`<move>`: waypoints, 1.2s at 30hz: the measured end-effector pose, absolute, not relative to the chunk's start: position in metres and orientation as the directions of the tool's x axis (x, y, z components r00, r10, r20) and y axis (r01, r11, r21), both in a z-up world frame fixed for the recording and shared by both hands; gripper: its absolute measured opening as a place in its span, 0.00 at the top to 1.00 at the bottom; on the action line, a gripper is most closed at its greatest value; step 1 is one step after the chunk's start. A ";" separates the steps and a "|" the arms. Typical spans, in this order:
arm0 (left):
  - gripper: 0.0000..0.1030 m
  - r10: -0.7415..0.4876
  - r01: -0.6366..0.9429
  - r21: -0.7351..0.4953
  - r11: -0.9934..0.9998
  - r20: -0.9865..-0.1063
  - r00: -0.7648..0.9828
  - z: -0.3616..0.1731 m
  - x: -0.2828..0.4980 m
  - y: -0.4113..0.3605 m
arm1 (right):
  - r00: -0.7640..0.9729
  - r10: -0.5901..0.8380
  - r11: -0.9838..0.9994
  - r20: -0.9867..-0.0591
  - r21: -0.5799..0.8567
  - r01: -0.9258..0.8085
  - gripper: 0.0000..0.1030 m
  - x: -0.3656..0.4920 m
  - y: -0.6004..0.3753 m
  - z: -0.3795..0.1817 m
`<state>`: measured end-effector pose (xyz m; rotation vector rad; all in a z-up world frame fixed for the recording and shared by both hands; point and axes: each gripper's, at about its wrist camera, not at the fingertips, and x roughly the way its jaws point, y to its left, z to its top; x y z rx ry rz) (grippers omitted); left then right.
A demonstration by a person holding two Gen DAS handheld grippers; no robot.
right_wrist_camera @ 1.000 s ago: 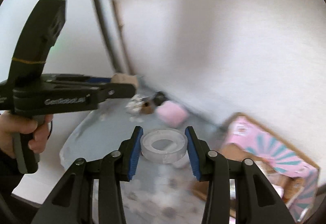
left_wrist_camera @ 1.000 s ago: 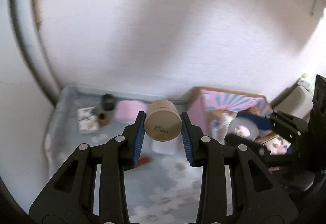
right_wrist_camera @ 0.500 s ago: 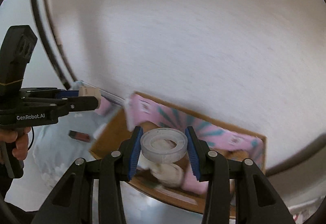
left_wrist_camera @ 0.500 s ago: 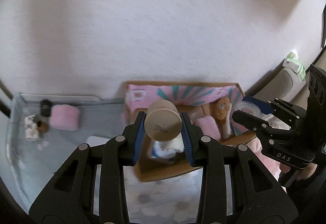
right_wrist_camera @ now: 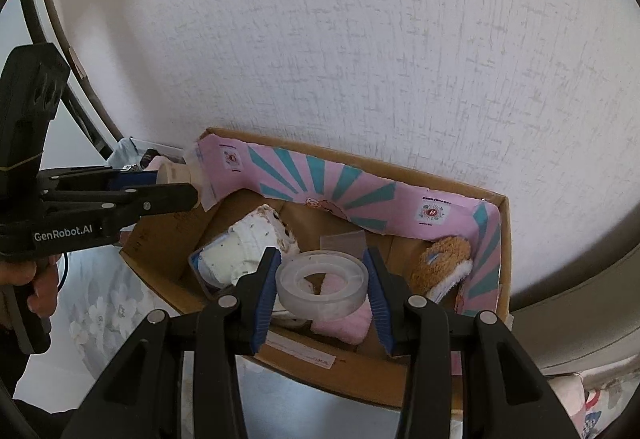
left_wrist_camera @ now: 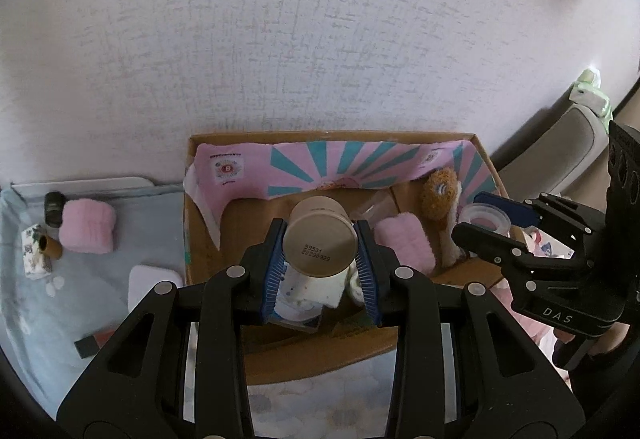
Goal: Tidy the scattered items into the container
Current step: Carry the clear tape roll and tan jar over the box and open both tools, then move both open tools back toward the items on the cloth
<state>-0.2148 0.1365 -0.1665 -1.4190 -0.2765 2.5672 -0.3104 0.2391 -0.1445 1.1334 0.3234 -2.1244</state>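
Left wrist view: the left hand-held gripper (left_wrist_camera: 320,257) is clamped on a tan jar (left_wrist_camera: 319,237), held end-on above the open cardboard box (left_wrist_camera: 486,163), whose inner walls are lined in pink and teal. Below the jar lie a white spotted bundle (left_wrist_camera: 310,289) and a pink cloth (left_wrist_camera: 406,241); a brown plush toy (left_wrist_camera: 438,193) sits at about 2 o'clock. The likely trouble is that the jar is round and gripped only across its sides, so it may roll or bounce off the soft pile when let go, and with both tools over one box they could knock together. Only this view shows what is left on the blue-covered bench at 9 o'clock: a pink sponge (left_wrist_camera: 87,225), a small dark bottle (left_wrist_camera: 53,203), a white pad (left_wrist_camera: 154,281) and a dark strip (left_wrist_camera: 90,345).

Right wrist view: the right hand-held gripper (right_wrist_camera: 322,289) is clamped on a clear tape roll (right_wrist_camera: 322,287), held flat over the box (right_wrist_camera: 502,239), above the pink cloth (right_wrist_camera: 344,321). Dropped from here, the roll might land on edge and wheel toward the low near wall. This view alone shows the left hand-held gripper (right_wrist_camera: 180,187) from the side at 9 o'clock, its jar (right_wrist_camera: 172,173) near the box's left wall, so a release there risks falling outside.
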 end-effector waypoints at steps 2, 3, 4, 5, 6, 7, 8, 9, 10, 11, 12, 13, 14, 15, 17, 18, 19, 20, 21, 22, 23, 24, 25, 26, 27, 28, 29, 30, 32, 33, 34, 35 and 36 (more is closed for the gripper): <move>0.70 0.254 -0.079 -0.250 -0.965 -0.815 -0.521 -0.167 -0.216 0.137 | -0.373 -0.463 -0.727 -0.804 0.103 0.679 0.62 -0.313 0.240 -0.144; 0.70 0.252 -0.080 -0.248 -0.966 -0.816 -0.520 -0.168 -0.217 0.137 | -0.374 -0.460 -0.729 -0.805 0.102 0.677 0.62 -0.314 0.239 -0.145; 0.70 0.251 -0.080 -0.246 -0.966 -0.819 -0.516 -0.168 -0.218 0.137 | -0.375 -0.457 -0.731 -0.807 0.101 0.674 0.62 -0.316 0.238 -0.147; 0.70 0.250 -0.079 -0.245 -0.966 -0.821 -0.514 -0.169 -0.220 0.138 | -0.373 -0.455 -0.732 -0.809 0.101 0.674 0.62 -0.318 0.234 -0.150; 0.70 0.248 -0.077 -0.244 -0.967 -0.823 -0.511 -0.170 -0.221 0.138 | -0.372 -0.451 -0.733 -0.811 0.100 0.672 0.62 -0.320 0.234 -0.151; 0.66 0.245 -0.070 -0.244 -0.967 -0.827 -0.505 -0.171 -0.223 0.138 | -0.372 -0.449 -0.735 -0.812 0.098 0.671 0.62 -0.321 0.233 -0.153; 0.43 0.238 -0.056 -0.243 -0.968 -0.836 -0.495 -0.173 -0.225 0.138 | -0.366 -0.445 -0.734 -0.817 0.099 0.672 0.62 -0.322 0.233 -0.154; 0.25 0.227 -0.040 -0.237 -0.971 -0.846 -0.483 -0.176 -0.228 0.138 | -0.355 -0.437 -0.735 -0.827 0.100 0.671 0.62 -0.323 0.232 -0.156; 0.00 0.211 -0.029 -0.226 -0.974 -0.851 -0.481 -0.177 -0.229 0.139 | -0.341 -0.419 -0.739 -0.841 0.098 0.667 0.60 -0.325 0.230 -0.159; 0.01 0.201 -0.027 -0.216 -0.976 -0.844 -0.498 -0.176 -0.227 0.139 | -0.336 -0.409 -0.743 -0.849 0.095 0.663 0.49 -0.327 0.230 -0.161; 0.00 0.201 -0.031 -0.214 -0.976 -0.842 -0.500 -0.176 -0.226 0.140 | -0.329 -0.395 -0.749 -0.858 0.093 0.656 0.42 -0.328 0.229 -0.164; 0.01 0.199 -0.033 -0.211 -0.977 -0.844 -0.498 -0.176 -0.226 0.140 | -0.322 -0.390 -0.752 -0.863 0.097 0.652 0.35 -0.329 0.231 -0.166; 0.01 0.194 -0.033 -0.205 -0.978 -0.847 -0.495 -0.176 -0.225 0.141 | -0.315 -0.393 -0.752 -0.864 0.105 0.650 0.35 -0.329 0.232 -0.167; 0.01 0.194 -0.037 -0.203 -0.979 -0.847 -0.495 -0.175 -0.224 0.142 | -0.307 -0.397 -0.750 -0.865 0.113 0.652 0.35 -0.328 0.234 -0.168; 0.01 0.198 -0.041 -0.205 -0.978 -0.846 -0.494 -0.174 -0.221 0.143 | -0.308 -0.387 -0.752 -0.869 0.105 0.650 0.35 -0.326 0.238 -0.168; 0.01 0.200 -0.043 -0.205 -0.978 -0.846 -0.495 -0.173 -0.219 0.143 | -0.311 -0.382 -0.753 -0.870 0.098 0.650 0.35 -0.325 0.239 -0.168; 0.01 0.201 -0.045 -0.207 -0.977 -0.843 -0.499 -0.170 -0.217 0.143 | -0.309 -0.383 -0.752 -0.870 0.100 0.652 0.35 -0.324 0.241 -0.167; 0.01 0.202 -0.046 -0.207 -0.977 -0.841 -0.501 -0.169 -0.215 0.143 | -0.309 -0.385 -0.751 -0.870 0.102 0.652 0.35 -0.323 0.242 -0.165; 0.01 0.201 -0.048 -0.206 -0.977 -0.839 -0.505 -0.166 -0.213 0.143 | -0.312 -0.388 -0.752 -0.867 0.102 0.651 0.35 -0.322 0.244 -0.163; 0.01 0.199 -0.049 -0.203 -0.978 -0.838 -0.509 -0.164 -0.211 0.143 | -0.316 -0.391 -0.752 -0.864 0.103 0.651 0.35 -0.320 0.245 -0.160; 0.00 0.195 -0.050 -0.198 -0.979 -0.836 -0.513 -0.163 -0.209 0.141 | -0.319 -0.394 -0.752 -0.862 0.103 0.651 0.35 -0.319 0.246 -0.157; 0.01 0.191 -0.050 -0.193 -0.980 -0.836 -0.514 -0.161 -0.207 0.140 | -0.326 -0.400 -0.752 -0.857 0.103 0.651 0.35 -0.317 0.247 -0.153; 0.01 0.189 -0.048 -0.191 -0.980 -0.836 -0.516 -0.160 -0.205 0.138 | -0.331 -0.405 -0.751 -0.852 0.104 0.652 0.35 -0.315 0.247 -0.150; 0.01 0.188 -0.047 -0.192 -0.980 -0.835 -0.517 -0.159 -0.203 0.137 | -0.332 -0.408 -0.750 -0.850 0.105 0.653 0.35 -0.313 0.247 -0.147; 0.01 0.187 -0.044 -0.193 -0.980 -0.833 -0.521 -0.158 -0.201 0.135 | -0.335 -0.415 -0.749 -0.846 0.109 0.653 0.35 -0.311 0.247 -0.144; 0.01 0.186 -0.041 -0.193 -0.980 -0.831 -0.524 -0.156 -0.198 0.133 | -0.337 -0.423 -0.748 -0.841 0.114 0.654 0.35 -0.309 0.246 -0.141; 0.01 0.186 -0.039 -0.196 -0.980 -0.828 -0.529 -0.155 -0.194 0.131 | -0.336 -0.428 -0.745 -0.839 0.117 0.657 0.35 -0.307 0.245 -0.139; 0.01 0.186 -0.036 -0.197 -0.980 -0.826 -0.531 -0.154 -0.191 0.129 | -0.337 -0.430 -0.743 -0.838 0.117 0.659 0.35 -0.305 0.244 -0.137; 0.00 0.184 -0.029 -0.200 -0.979 -0.823 -0.538 -0.151 -0.183 0.125 | -0.338 -0.432 -0.739 -0.836 0.114 0.664 0.35 -0.299 0.242 -0.135; 0.01 0.182 -0.025 -0.201 -0.979 -0.820 -0.542 -0.150 -0.179 0.122 | -0.337 -0.434 -0.737 -0.835 0.115 0.666 0.35 -0.296 0.241 -0.133; 0.01 0.178 -0.020 -0.199 -0.980 -0.818 -0.548 -0.148 -0.173 0.118 | -0.338 -0.437 -0.737 -0.834 0.117 0.666 0.35 -0.294 0.240 -0.132; 0.01 0.172 -0.016 -0.196 -0.980 -0.816 -0.552 -0.147 -0.170 0.116 | -0.338 -0.440 -0.737 -0.832 0.120 0.665 0.35 -0.292 0.239 -0.131; 0.01 0.161 -0.005 -0.191 -0.982 -0.813 -0.560 -0.143 -0.164 0.112 | -0.338 -0.440 -0.738 -0.832 0.120 0.664 0.35 -0.289 0.237 -0.129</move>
